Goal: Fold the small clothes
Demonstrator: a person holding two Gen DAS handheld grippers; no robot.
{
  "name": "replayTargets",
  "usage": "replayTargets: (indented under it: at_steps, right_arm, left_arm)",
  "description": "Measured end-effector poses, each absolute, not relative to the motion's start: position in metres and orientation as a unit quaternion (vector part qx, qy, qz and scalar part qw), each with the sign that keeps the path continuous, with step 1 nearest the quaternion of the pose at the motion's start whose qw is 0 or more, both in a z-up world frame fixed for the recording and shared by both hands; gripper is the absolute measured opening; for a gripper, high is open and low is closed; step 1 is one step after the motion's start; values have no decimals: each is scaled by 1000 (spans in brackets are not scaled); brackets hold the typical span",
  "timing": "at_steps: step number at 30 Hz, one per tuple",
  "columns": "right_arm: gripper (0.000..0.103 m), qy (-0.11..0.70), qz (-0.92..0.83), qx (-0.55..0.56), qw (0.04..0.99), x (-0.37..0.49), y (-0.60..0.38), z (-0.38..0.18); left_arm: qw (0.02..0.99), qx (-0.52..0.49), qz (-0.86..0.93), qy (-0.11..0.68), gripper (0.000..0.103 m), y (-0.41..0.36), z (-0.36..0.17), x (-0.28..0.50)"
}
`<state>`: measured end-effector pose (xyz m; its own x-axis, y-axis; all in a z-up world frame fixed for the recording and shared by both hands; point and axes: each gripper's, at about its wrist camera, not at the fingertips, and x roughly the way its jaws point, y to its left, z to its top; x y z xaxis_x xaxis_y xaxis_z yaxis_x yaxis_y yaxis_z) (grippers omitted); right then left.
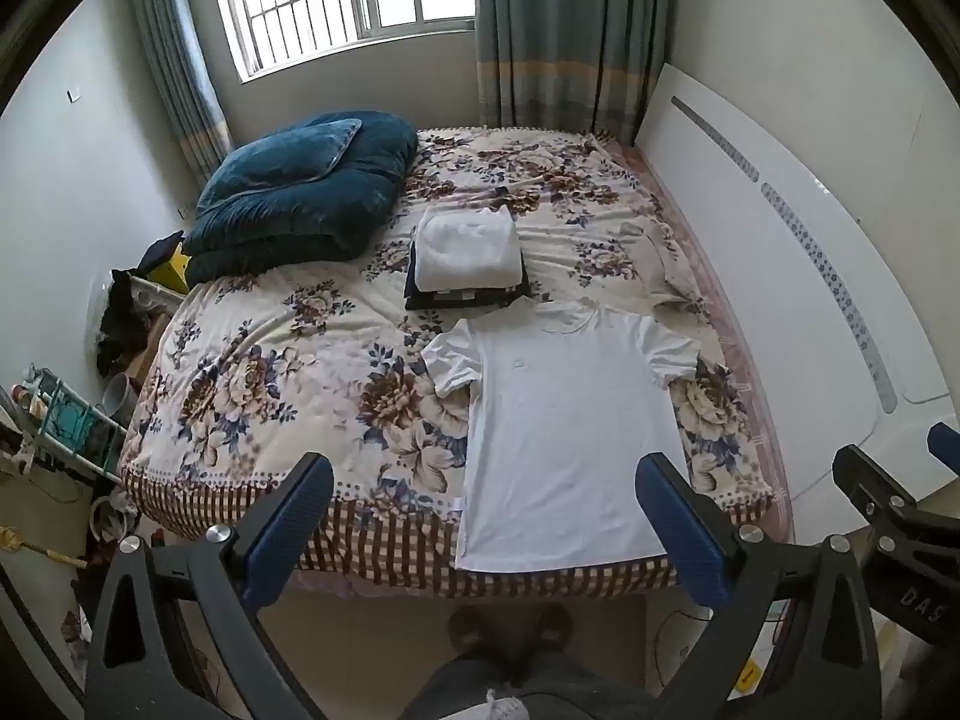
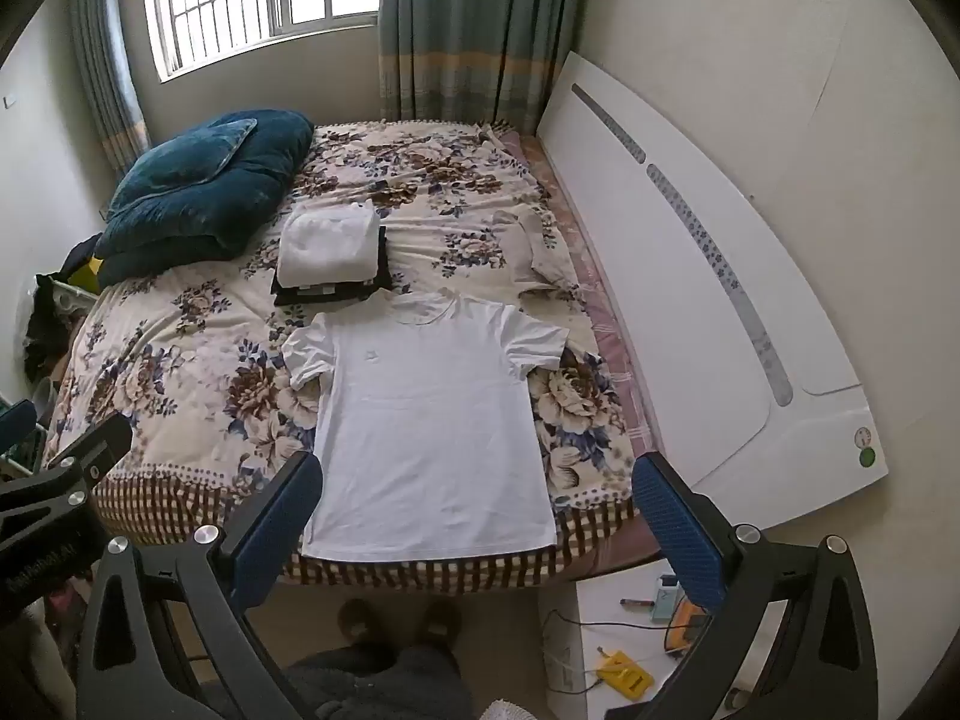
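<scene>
A white short-sleeved T-shirt (image 1: 558, 420) lies flat, face up, on the floral bedspread (image 1: 270, 378), its hem at the bed's near edge; it also shows in the right wrist view (image 2: 426, 438). Behind it sits a stack of folded clothes (image 1: 465, 258), white on top of dark, also seen in the right wrist view (image 2: 330, 255). My left gripper (image 1: 483, 516) is open and empty, held above the bed's near edge. My right gripper (image 2: 477, 510) is open and empty, over the shirt's hem. Each gripper shows at the edge of the other's view.
A folded dark teal quilt (image 1: 300, 192) lies at the bed's back left. A crumpled pale garment (image 1: 657, 258) lies near the white headboard (image 1: 780, 276) on the right. Clutter and a rack (image 1: 66, 420) stand left of the bed. A white side table (image 2: 612, 642) holds small items.
</scene>
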<state>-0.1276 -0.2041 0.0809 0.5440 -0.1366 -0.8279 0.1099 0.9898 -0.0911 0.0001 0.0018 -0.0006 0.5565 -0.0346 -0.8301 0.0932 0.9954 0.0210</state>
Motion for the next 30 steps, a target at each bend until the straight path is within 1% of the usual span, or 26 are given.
replayTargets:
  at_steps: [30]
  right_arm:
    - [103,474,-72,-14,877,-130,-199,82]
  left_arm:
    - [885,37,-33,463,103,3,5,3]
